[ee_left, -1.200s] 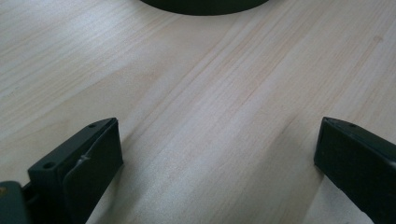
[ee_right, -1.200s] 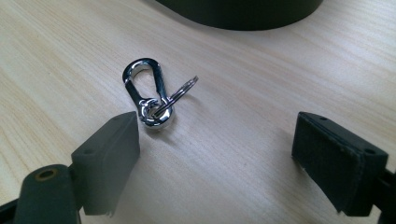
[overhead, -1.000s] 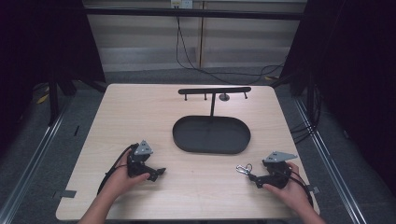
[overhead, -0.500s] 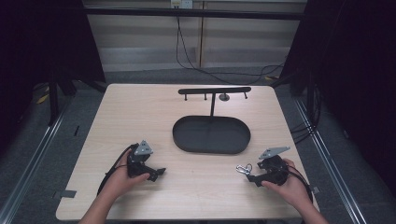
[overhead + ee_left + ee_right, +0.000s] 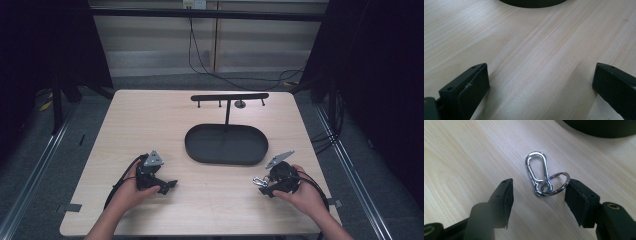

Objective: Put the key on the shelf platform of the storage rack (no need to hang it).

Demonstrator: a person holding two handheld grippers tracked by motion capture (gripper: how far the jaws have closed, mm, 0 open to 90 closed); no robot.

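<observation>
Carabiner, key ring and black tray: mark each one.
Carabiner (image 5: 537,171), right gripper view, on its silver loop.
Key ring (image 5: 559,183), right gripper view, on its wire rim.
Black tray (image 5: 200,147), high view, on its left wall.

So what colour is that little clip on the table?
Shiny silver, the carabiner clip with its key ring; clearest in the right gripper view.

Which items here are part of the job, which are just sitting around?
In the job:
- carabiner keyring, lying on the table between the right claw jaws, which have just been closing and do not yet press on it

Lying about:
- black oval tray
- black T-shaped hook stand rising at the tray's far edge
- left claw, open over bare wood
</observation>
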